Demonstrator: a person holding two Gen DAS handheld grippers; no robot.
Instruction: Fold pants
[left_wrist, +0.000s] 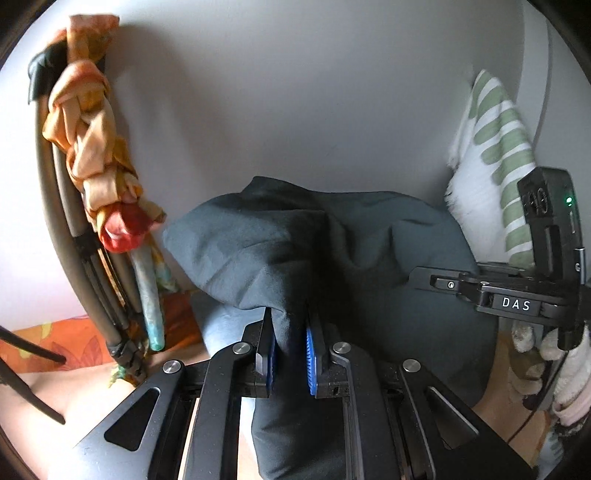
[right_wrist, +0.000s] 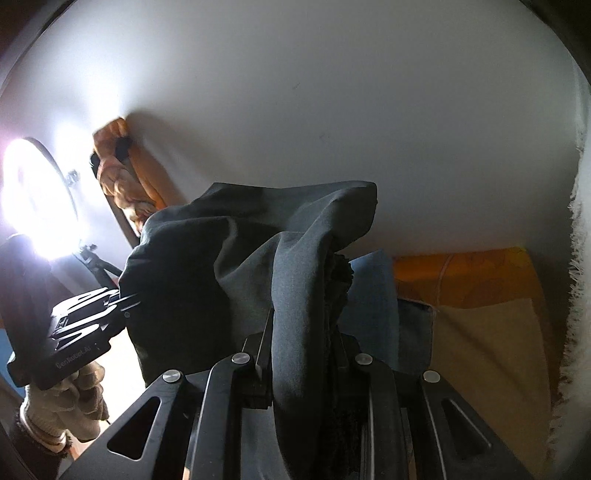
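Note:
The dark grey-green pants (left_wrist: 354, 254) hang bunched in front of a pale wall, held up at two spots. My left gripper (left_wrist: 290, 354) is shut on a fold of the cloth, its blue pads (left_wrist: 311, 360) pressing on it from both sides. In the left wrist view the right gripper's black body (left_wrist: 517, 295) shows at the right edge. My right gripper (right_wrist: 301, 347) is shut on a thick bunch of the pants (right_wrist: 236, 266), and the cloth hides its pads. The left gripper's body (right_wrist: 79, 325) shows at the left of the right wrist view, held by a gloved hand (right_wrist: 70, 402).
A folded stand wrapped in an orange knotted cloth (left_wrist: 96, 155) leans on the wall at left. A green-striped white towel (left_wrist: 495, 158) hangs at right. Orange patterned bedding (right_wrist: 461, 277) and beige fabric (right_wrist: 495, 354) lie below. A bright ring light (right_wrist: 33, 195) glares at left.

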